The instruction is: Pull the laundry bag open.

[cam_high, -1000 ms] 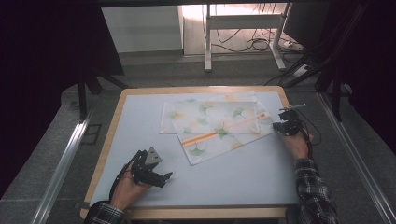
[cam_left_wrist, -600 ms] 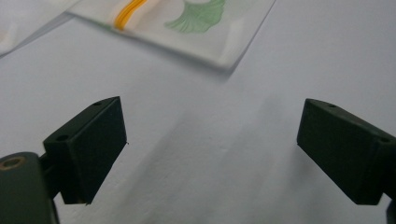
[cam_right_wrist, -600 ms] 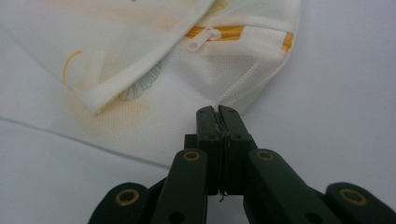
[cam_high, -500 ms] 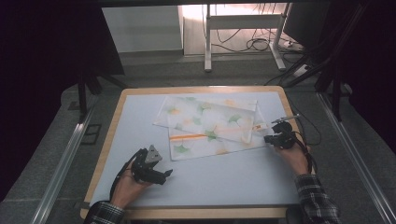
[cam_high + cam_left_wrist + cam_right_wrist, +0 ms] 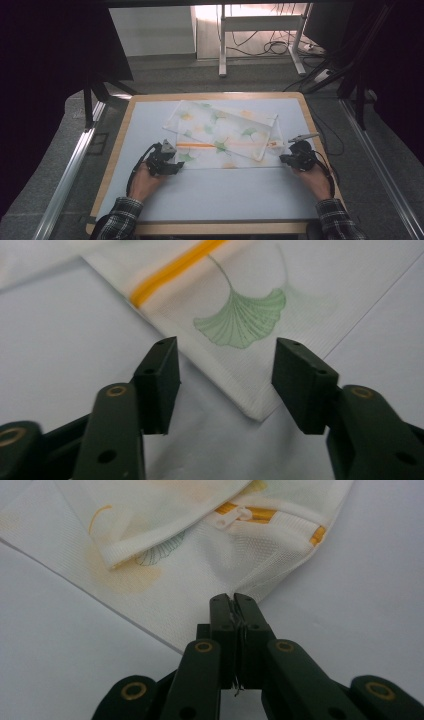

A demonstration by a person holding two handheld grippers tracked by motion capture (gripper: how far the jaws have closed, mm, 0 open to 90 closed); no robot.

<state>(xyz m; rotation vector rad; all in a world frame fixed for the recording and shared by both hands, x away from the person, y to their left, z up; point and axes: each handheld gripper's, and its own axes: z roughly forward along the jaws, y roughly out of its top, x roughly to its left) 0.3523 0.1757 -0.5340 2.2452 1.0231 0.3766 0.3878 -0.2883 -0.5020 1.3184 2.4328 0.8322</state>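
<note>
Dark room all around, with cables and desk legs on the floor at the back, and in the middle a pale blue surface with a wooden rim. Lying flat on it, closer to the far edge than the near one and roughly centred left to right, is a white mesh laundry bag with green and yellow ginkgo leaf prints and an orange zipper running across it. Looks like a second layer or flap is folded diagonally over the top, so the far part sits skewed. The left tongs sit at the bag's near-left corner, down low with the bag's pointed corner lying right between the jaws. They've just been closing in but they're still apart, with daylight between each pad and the fabric, so nothing is pinched on that side. The right tongs are over at the bag's near-right corner, toward the right edge of the surface, and they're pressed together on the edge of the mesh; you can see the fabric puckering up right at the tips, just below the zipper pull. Both hands come in from the near edge, plaid sleeves showing at the wrists.
</note>
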